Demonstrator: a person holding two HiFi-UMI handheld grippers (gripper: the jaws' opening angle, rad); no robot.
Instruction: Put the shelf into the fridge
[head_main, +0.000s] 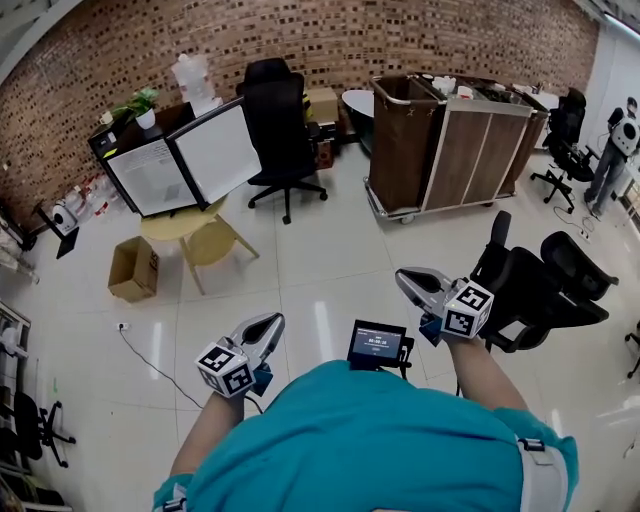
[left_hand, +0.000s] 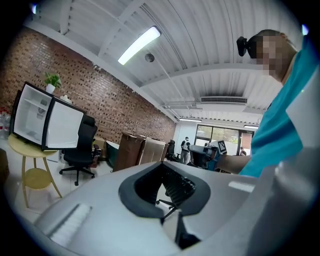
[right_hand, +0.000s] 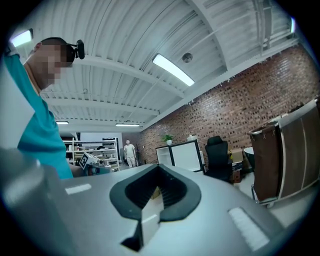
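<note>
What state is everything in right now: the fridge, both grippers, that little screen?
Small white fridge with a black frame, on the round yellow table: upright, interior exposed.
White fridge door: swung wide open.
Left gripper: shut, nothing between its jaws.
Right gripper: shut, nothing between its jaws.
Small black device screen: lit.

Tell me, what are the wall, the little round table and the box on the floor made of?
The wall is brick, rough and matte: you can see rows of small reddish blocks. The table looks like pale wood or yellow-painted board with a smooth top; I can't tell which. The box looks like plain cardboard, because its sides are dull and tan.
</note>
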